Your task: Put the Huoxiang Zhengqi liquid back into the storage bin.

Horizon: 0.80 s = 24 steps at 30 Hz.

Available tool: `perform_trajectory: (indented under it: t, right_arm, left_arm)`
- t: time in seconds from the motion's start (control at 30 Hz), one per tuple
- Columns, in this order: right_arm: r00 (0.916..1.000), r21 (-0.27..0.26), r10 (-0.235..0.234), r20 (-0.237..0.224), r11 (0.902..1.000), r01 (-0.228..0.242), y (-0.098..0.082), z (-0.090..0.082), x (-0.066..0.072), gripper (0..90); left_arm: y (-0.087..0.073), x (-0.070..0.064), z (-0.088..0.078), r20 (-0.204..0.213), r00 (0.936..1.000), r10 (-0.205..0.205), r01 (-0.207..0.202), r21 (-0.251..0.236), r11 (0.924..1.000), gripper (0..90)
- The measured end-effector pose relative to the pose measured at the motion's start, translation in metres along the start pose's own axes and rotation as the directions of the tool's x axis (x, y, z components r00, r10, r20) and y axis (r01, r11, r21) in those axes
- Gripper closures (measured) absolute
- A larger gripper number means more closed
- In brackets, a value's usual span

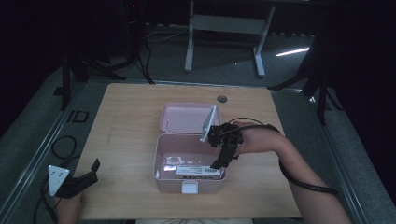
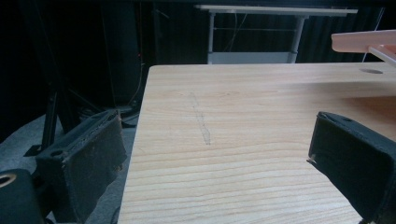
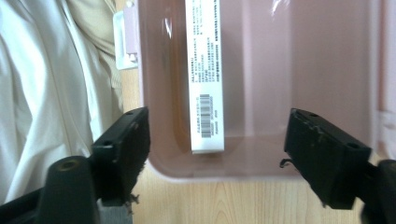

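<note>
An open pink plastic box (image 1: 164, 179) stands mid-table, its lid (image 1: 184, 119) folded back and a white latch (image 1: 189, 188) on its near wall. A long white item with a printed label and barcode (image 1: 198, 170) lies flat inside. My right gripper (image 1: 222, 162) hangs over the box's right end, pointing down, jaws open with nothing between them. In the right gripper view the right gripper (image 3: 217, 135) spans the box's wall (image 3: 261, 70), with the labelled item (image 3: 205, 70) below. My left gripper (image 1: 93, 172) rests open at the table's near left corner; in its own view the left gripper (image 2: 217, 140) frames bare wood.
The wooden table (image 1: 126, 140) has a round cable hole (image 1: 222, 99) near its far edge. A white desk frame (image 1: 224, 23) stands on the floor beyond it. A black cable (image 1: 63, 144) loops off the table's left side. Light clothing (image 3: 46, 70) lies just past the box's near wall.
</note>
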State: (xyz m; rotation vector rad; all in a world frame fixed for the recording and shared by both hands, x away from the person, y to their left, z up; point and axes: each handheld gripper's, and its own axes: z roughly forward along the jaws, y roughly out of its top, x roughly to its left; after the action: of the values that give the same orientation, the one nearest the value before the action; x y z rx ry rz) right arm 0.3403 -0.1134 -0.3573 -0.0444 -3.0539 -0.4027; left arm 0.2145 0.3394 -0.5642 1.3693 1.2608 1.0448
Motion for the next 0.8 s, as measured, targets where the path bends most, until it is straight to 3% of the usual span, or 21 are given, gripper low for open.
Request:
perform_trajectory:
  t: [0.13,0.27,0.33,0.53,0.67,0.8]
  right_arm:
    - [0.9992,-0.059,0.026,0.032,0.9980,-0.024,-0.018,-0.017,-0.003,13.9]
    - [0.9960,-0.077,0.058,0.069,0.9956,-0.053,-0.038,-0.025,-0.009,13.7]
    - [0.9949,-0.085,0.079,0.062,0.9937,-0.073,-0.048,-0.026,-0.012,13.7]
    - [0.9856,-0.115,0.110,0.128,0.9888,-0.095,-0.078,-0.022,-0.021,13.4]
    - [0.9815,-0.150,0.135,0.136,0.9822,-0.114,-0.096,-0.015,-0.029,13.3]
    - [0.9770,-0.149,0.154,0.147,0.9800,-0.132,-0.111,-0.002,-0.037,13.3]
  left_arm:
    - [0.000,0.000,0.000,0.000,1.0000,0.002,-0.002,0.002,1.0000,3.9]
    - [0.000,0.000,0.000,-0.001,1.0000,0.004,-0.004,0.002,1.0000,3.9]
    - [0.000,0.000,0.000,-0.002,1.0000,0.004,-0.004,0.003,1.0000,3.9]
    - [0.000,0.000,0.000,-0.002,1.0000,0.005,-0.005,0.004,1.0000,3.9]
    - [0.000,0.000,0.000,-0.003,1.0000,0.004,-0.004,0.004,1.0000,3.9]
    - [0.000,0.000,0.000,-0.002,1.0000,0.004,-0.004,0.004,1.0000,3.9]
